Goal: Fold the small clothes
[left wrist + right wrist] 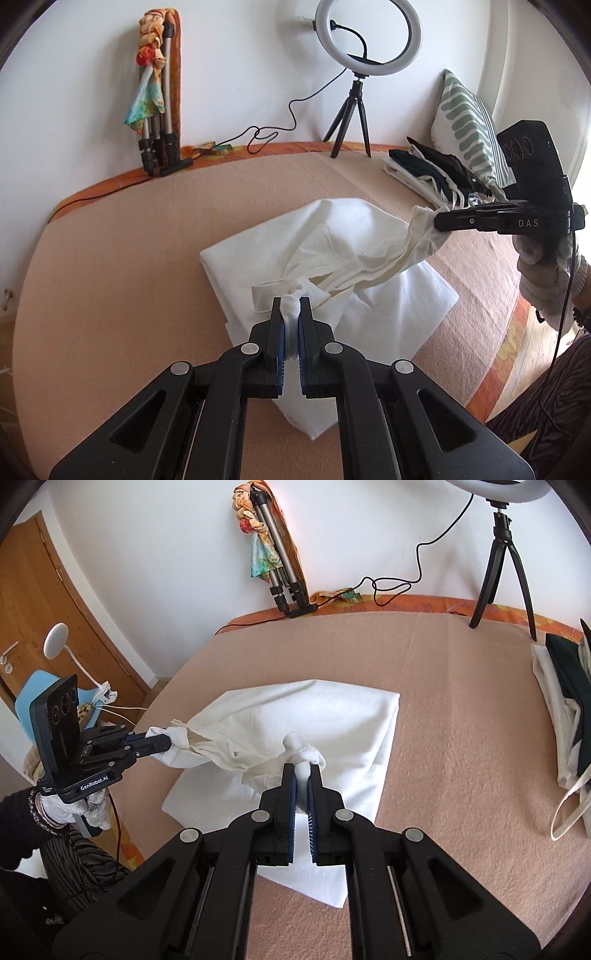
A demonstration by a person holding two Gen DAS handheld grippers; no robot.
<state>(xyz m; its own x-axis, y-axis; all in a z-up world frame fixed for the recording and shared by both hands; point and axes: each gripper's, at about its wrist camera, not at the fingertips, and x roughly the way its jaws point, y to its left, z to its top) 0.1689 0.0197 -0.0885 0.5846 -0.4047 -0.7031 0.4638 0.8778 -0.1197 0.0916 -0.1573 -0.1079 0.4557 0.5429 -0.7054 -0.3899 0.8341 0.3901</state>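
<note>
White wall [240, 55], wooden door [55, 602], ring light [367, 37] on tripod.

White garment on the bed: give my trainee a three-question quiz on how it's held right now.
1. True or false: both grippers are shut on the white garment.
2. The folded clothes pile lies beside: A) striped pillow B) ring light C) folded tripod
3. What does the garment hang over?

Key: 1 true: left gripper, right gripper. 2 A. 3 A flat white cloth.

A home bedroom: a blanket-covered bed [461, 738], a leaf-patterned pillow [469, 122], a wooden door [48, 602], and stacked clothes [432, 170].
</note>
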